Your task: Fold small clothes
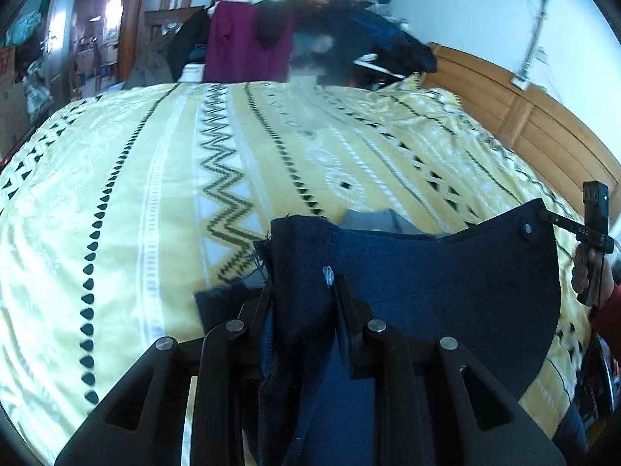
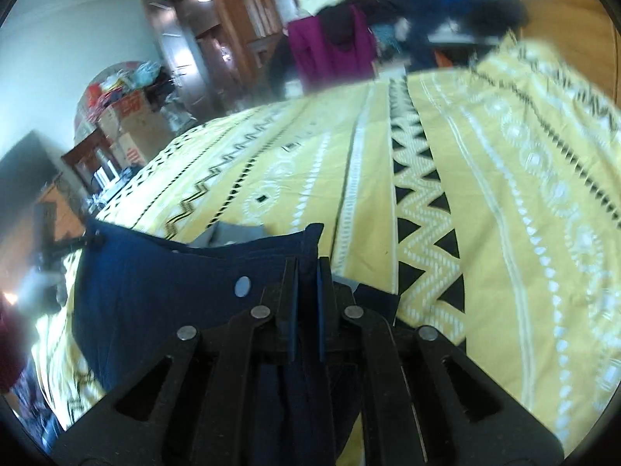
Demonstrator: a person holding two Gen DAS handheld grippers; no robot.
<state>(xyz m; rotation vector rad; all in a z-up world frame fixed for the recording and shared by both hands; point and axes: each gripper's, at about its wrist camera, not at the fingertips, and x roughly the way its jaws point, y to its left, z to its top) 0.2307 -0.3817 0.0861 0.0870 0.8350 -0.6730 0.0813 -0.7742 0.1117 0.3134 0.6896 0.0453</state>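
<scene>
item: dark blue garment, stretched above the yellow patterned bedspread. my left claw is clamped on one corner; my right claw pinches the opposite corner.

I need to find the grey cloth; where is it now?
The grey cloth lies on the yellow bedspread, just beyond the dark blue garment stretched between both grippers.

The left gripper is clamped on a bunched corner of a dark navy garment, held above a yellow patterned bedspread. The cloth stretches rightward to the right gripper, which pinches its far corner beside a metal snap. Piled clothes sit beyond the bed, near a wooden headboard.
</scene>
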